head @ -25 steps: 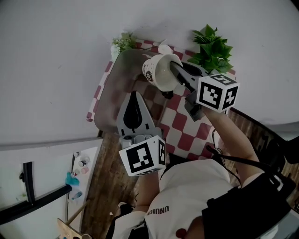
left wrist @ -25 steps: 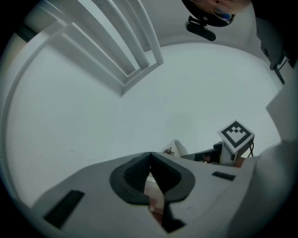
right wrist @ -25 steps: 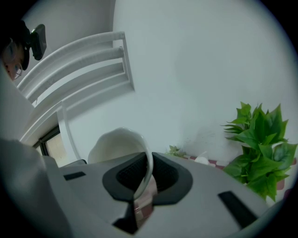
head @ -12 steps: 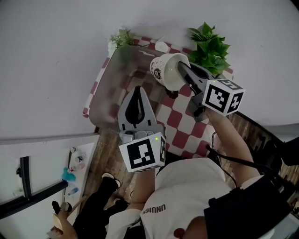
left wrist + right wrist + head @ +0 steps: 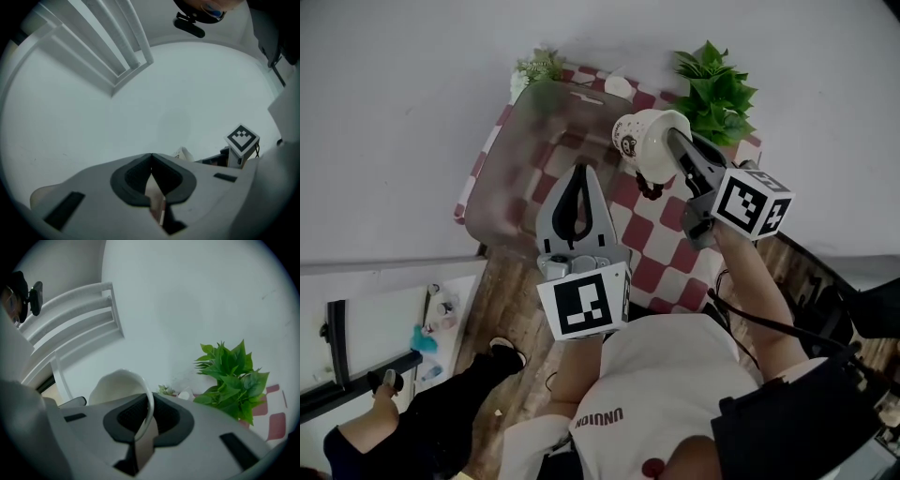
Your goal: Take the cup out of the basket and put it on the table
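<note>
A white cup [image 5: 639, 145] with a small dark print hangs tilted above the red-and-white checked tablecloth [image 5: 661, 264], just right of the translucent grey basket [image 5: 508, 164]. My right gripper [image 5: 671, 142] is shut on the cup's rim, with one jaw inside the cup and one outside. In the right gripper view the rim of the cup [image 5: 119, 386] runs between the pads of my right gripper [image 5: 147, 401]. My left gripper [image 5: 578, 171] is shut and holds nothing, pointing over the basket's near edge. In the left gripper view my left gripper [image 5: 151, 157] faces a bare white wall.
A leafy green plant [image 5: 714, 86] stands at the table's far right corner, close behind the cup; the right gripper view shows this plant [image 5: 234, 376] too. A smaller plant [image 5: 539, 67] and a white object [image 5: 619, 86] sit behind the basket. A person's legs [image 5: 441, 403] show at lower left.
The right gripper has carried the cup to the right, away from the basket and toward the big plant. The left gripper has barely moved. A person has come into view at lower left.
</note>
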{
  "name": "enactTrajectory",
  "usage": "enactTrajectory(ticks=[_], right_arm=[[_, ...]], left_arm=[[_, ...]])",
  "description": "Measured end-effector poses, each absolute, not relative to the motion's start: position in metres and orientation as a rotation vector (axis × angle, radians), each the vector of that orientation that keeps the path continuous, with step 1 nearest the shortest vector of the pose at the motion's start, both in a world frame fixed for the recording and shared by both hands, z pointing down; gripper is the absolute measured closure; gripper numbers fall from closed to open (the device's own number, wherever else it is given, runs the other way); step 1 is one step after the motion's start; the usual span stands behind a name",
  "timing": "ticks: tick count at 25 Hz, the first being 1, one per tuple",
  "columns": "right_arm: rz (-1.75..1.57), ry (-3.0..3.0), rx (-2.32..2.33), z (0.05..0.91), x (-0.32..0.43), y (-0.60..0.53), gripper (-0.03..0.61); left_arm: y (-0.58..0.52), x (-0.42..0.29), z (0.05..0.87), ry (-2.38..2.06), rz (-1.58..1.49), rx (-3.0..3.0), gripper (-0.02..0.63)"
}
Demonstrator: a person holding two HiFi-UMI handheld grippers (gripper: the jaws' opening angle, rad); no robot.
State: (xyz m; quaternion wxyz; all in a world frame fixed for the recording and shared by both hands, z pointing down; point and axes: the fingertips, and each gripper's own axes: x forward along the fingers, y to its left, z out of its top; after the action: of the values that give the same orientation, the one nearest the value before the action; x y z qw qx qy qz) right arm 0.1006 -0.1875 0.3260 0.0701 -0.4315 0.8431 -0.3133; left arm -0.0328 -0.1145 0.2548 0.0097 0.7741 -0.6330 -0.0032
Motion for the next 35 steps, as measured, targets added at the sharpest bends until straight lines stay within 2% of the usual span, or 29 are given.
enactTrajectory(ticks=[35], right_arm=[[-1.202, 2.371, -1.511, 0.414, 0.158, -0.156, 0.532]], left_arm=[[-0.106, -0.008, 0.278, -1.929, 0.02, 2.416, 0.601]])
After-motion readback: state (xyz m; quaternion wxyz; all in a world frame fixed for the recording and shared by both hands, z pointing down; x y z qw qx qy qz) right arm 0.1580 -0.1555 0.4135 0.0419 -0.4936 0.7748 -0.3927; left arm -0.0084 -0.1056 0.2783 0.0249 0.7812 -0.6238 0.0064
